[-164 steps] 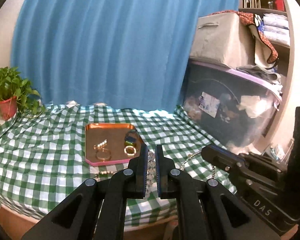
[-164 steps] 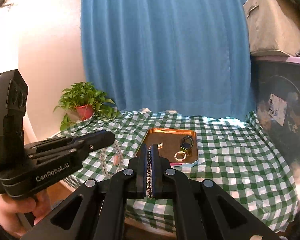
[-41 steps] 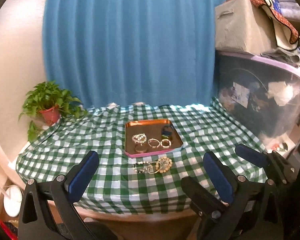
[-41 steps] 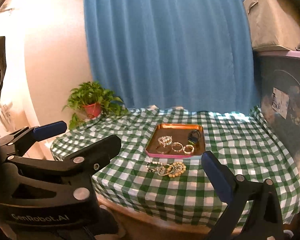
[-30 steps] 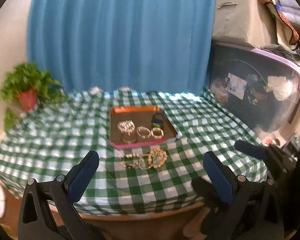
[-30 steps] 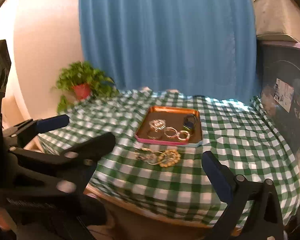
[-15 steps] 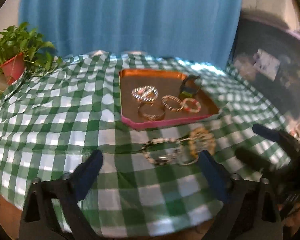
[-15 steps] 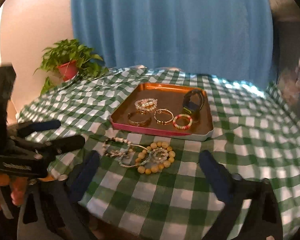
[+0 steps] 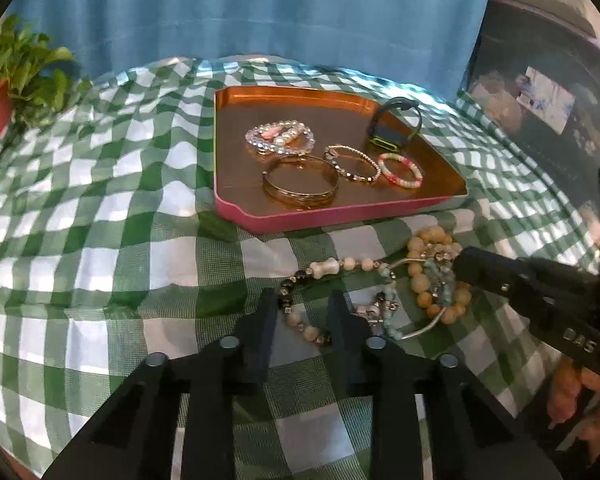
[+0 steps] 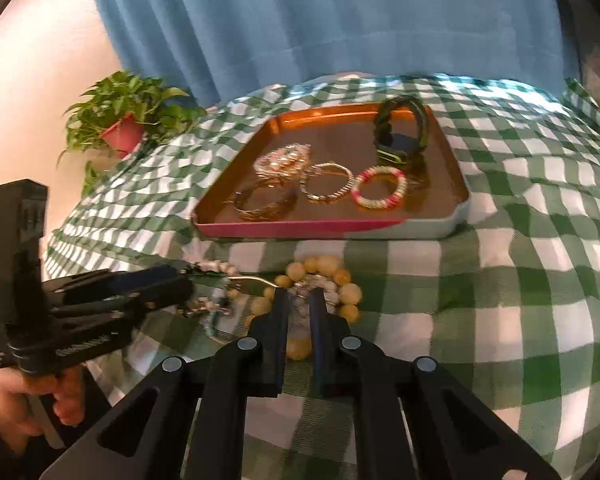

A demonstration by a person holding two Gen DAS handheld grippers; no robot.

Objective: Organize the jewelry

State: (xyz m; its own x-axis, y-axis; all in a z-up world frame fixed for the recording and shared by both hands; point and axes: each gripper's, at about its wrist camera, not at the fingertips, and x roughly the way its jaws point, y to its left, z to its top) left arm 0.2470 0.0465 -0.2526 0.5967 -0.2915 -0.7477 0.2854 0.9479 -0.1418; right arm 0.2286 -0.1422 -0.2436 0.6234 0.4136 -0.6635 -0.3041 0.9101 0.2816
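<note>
A pile of bead bracelets lies on the green checked cloth in front of the copper tray (image 9: 340, 216). My left gripper (image 9: 302, 304) is down at the pile's left end. Its jaws are closing with a strand of dark and cream beads (image 9: 300, 316) between them, and a gap still shows. My right gripper (image 10: 299, 296) reaches into the ring of yellow beads (image 10: 350, 292). Its jaws are closing and sit nearly together on a pale bead bracelet (image 10: 300, 314). The tray (image 10: 300, 229) holds a pearl bracelet (image 9: 280, 138), a gold bangle (image 9: 300, 186) and a dark watch band (image 9: 392, 128).
A potted plant (image 10: 128, 120) stands at the table's far left. A blue curtain (image 9: 260, 8) hangs behind, and a dark storage bin (image 9: 540, 92) sits at the right. The person's hands (image 10: 60, 400) hold both grippers near the table's front edge.
Both grippers came down and forward from above the table to the bracelet pile. Their jaws went from wide apart to narrow around beads.
</note>
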